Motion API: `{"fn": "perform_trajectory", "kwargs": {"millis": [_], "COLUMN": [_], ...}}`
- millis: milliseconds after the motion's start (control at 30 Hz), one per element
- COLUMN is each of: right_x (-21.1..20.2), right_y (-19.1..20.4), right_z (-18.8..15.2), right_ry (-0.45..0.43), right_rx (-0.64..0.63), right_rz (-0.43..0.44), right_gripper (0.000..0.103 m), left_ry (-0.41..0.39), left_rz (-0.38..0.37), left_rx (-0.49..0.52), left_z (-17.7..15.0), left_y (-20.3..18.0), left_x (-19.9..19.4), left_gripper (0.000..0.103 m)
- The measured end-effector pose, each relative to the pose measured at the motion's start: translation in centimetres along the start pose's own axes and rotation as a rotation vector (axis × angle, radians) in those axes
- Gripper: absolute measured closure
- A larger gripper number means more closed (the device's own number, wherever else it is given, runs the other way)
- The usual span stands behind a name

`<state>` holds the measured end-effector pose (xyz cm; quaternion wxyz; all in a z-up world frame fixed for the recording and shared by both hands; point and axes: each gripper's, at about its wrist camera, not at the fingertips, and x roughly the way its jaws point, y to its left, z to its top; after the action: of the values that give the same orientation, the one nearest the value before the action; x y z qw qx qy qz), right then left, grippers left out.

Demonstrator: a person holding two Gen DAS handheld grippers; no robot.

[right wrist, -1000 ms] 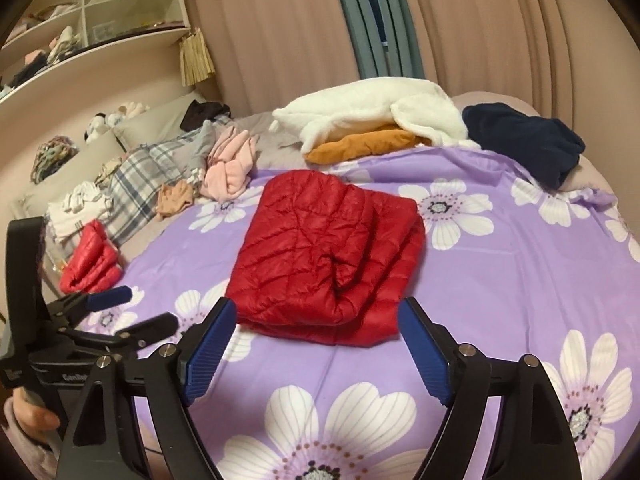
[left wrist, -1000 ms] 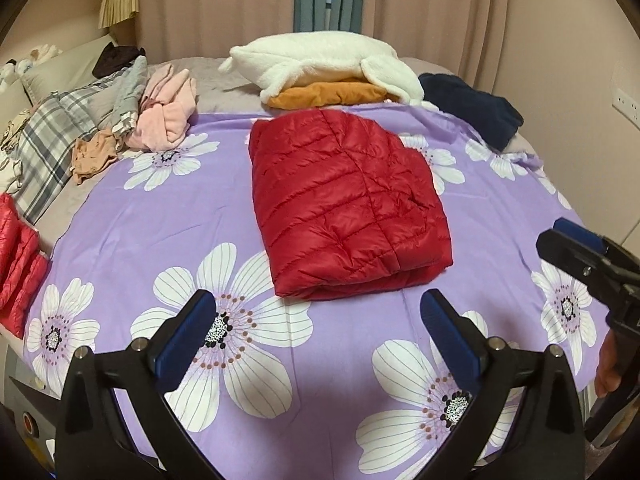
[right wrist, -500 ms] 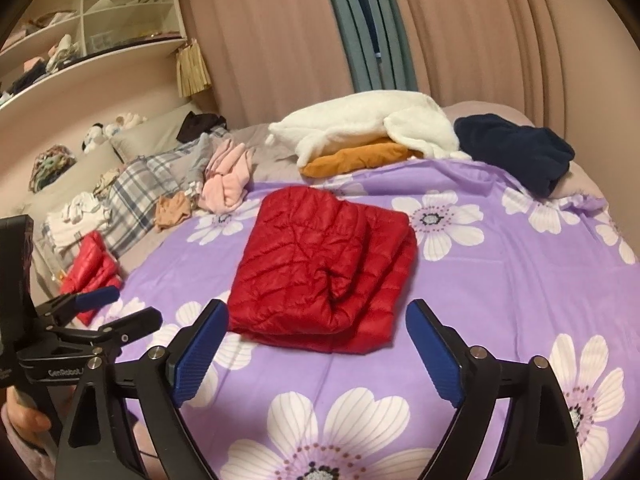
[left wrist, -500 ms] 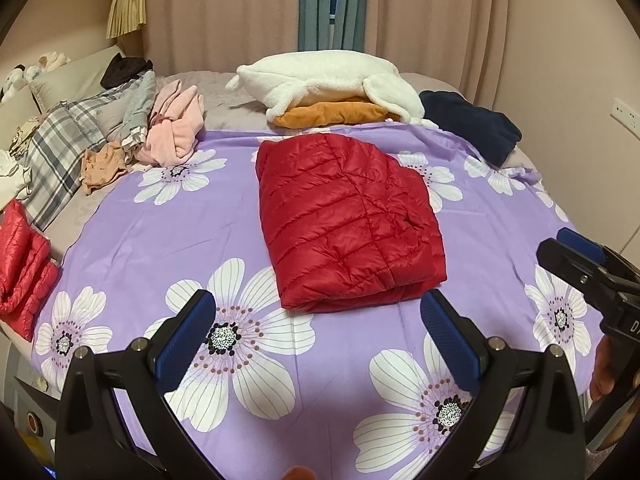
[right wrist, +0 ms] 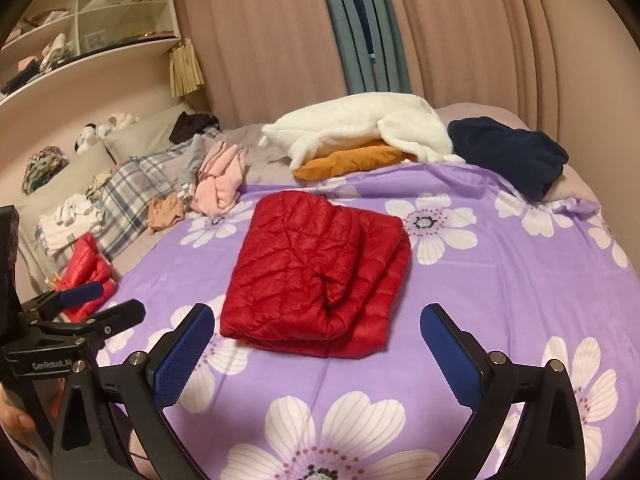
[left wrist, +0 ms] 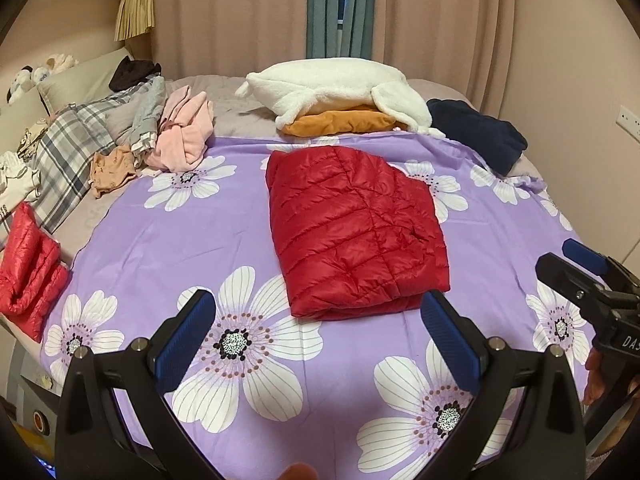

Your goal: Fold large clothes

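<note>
A red quilted puffer jacket lies folded into a thick rectangle in the middle of the purple flowered sheet; it also shows in the right wrist view. My left gripper is open and empty, held back above the sheet's near edge, short of the jacket. My right gripper is open and empty too, just short of the jacket's near fold. Each gripper shows at the side of the other's view, the right and the left.
A white fleece on an orange garment and a navy garment lie at the bed's far side. Pink, plaid and tan clothes are piled at far left. Another red puffer lies at the left edge. Shelves stand beyond.
Both grippers have drawn back and risen a little from the folded jacket, so it looks smaller and farther. Both stay open. The jacket has not moved.
</note>
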<state>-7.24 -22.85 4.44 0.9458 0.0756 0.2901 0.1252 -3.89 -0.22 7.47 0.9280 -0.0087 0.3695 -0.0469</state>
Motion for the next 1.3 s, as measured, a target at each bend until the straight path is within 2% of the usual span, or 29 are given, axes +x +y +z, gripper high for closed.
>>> {"fn": "perform_trajectory", "kwargs": {"millis": [233, 733, 1300], "right_x": [0.4, 0.8, 1.3], "right_y": [0.3, 1.3, 1.2], "right_z": [0.0, -0.1, -0.4], "right_ry": [0.017, 0.049, 0.067], "right_rx": [-0.001, -0.048, -0.039], "right_rz": [-0.018, -0.017, -0.020], "right_gripper": [0.001, 0.001, 0.001], "left_ry": [0.026, 0.040, 0.064], "left_rz": [-0.029, -0.012, -0.004], "left_rx": [-0.012, -0.018, -0.008], "left_z": [0.2, 0.2, -0.1], "left_y": [0.2, 0.6, 0.2], "left_x": [0.3, 0.9, 1.8], "left_gripper": [0.000, 0.000, 0.000]}}
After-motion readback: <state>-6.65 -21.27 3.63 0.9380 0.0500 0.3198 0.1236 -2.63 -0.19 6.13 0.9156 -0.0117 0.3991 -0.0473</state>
